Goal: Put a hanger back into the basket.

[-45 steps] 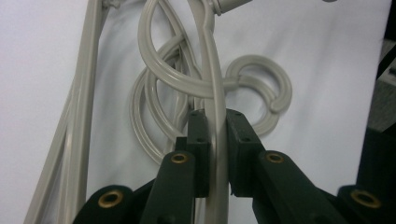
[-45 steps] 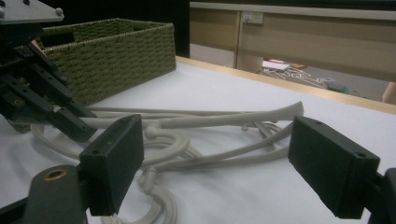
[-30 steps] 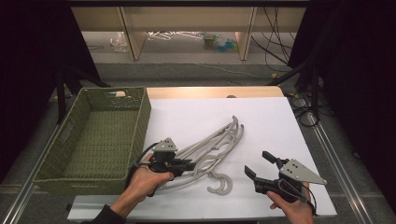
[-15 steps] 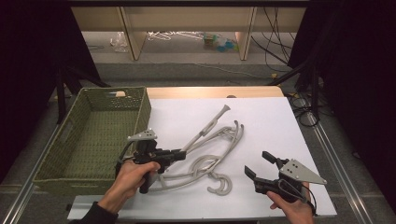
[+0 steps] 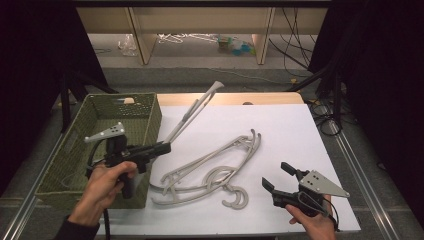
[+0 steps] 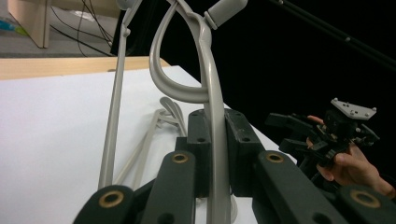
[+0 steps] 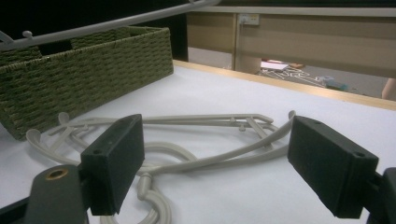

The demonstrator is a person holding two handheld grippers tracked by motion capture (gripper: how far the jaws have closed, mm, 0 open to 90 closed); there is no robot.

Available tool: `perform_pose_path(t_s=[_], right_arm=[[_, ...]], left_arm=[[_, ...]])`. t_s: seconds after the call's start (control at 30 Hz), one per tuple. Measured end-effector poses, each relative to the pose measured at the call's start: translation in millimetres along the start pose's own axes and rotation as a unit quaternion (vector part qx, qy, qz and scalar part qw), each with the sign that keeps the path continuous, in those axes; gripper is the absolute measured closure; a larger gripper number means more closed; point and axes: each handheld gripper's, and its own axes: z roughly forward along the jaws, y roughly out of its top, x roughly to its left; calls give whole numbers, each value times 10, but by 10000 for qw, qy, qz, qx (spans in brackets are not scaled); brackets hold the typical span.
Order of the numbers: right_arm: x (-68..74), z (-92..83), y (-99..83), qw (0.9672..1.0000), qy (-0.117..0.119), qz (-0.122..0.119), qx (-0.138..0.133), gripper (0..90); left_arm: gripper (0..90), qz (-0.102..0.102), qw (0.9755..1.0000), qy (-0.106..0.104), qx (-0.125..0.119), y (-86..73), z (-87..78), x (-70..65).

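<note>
Beside the basket: hanger lifted.
Left gripper clamps that hanger; right gripper gapes empty near hangers on table.

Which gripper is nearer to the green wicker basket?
Left. The left gripper is up against the basket wall, holding a grey hanger. The right gripper hovers open across the table.

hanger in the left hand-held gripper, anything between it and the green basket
Nothing visible does. The lifted hanger slants up just right of the green basket, whose top is open; the other hangers lie lower on the table.
</note>
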Motion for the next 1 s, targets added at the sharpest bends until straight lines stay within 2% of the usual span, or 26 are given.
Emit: perform_pose_path(t_s=[0.07,0.2,0.3,0.37,0.43,0.67,0.73,0.77,0.8,0.87,1.0], right_arm=[[-1,5,-3,10000,9,-2,-5,197],[1,9,-2,10000,14,3,-29,197],[-3,0,-4,9999,7,-16,103,194],[-3,12,-7,10000,-6,2,55,194],[-2,1,-4,9999,3,-5,120,194],[-3,7,-5,9999,-32,10,105,175],[-4,9,-6,10000,-42,9,76,170],[-6,3,-7,9999,-48,20,132,163],[-6,0,-6,9999,-53,27,155,162],[-4,22,-10,10000,-5,44,37,162],[3,32,-15,10000,22,41,12,160]], left_arm=[[813,-12,9999,73,-128,18,-87,43],[813,1,9996,189,-225,82,-291,131],[812,-7,9993,250,-261,101,-416,195],[813,-40,9990,308,-319,109,-516,252],[813,-43,9986,383,-371,112,-588,292],[813,-95,9973,605,-409,97,-838,486],[813,-101,9970,624,-439,92,-857,506],[813,-81,9967,684,-422,82,-924,573],[813,-81,9967,684,-422,82,-924,573],[813,-97,9966,724,-387,68,-1006,651],[813,-109,9948,948,-357,47,-1109,767]])
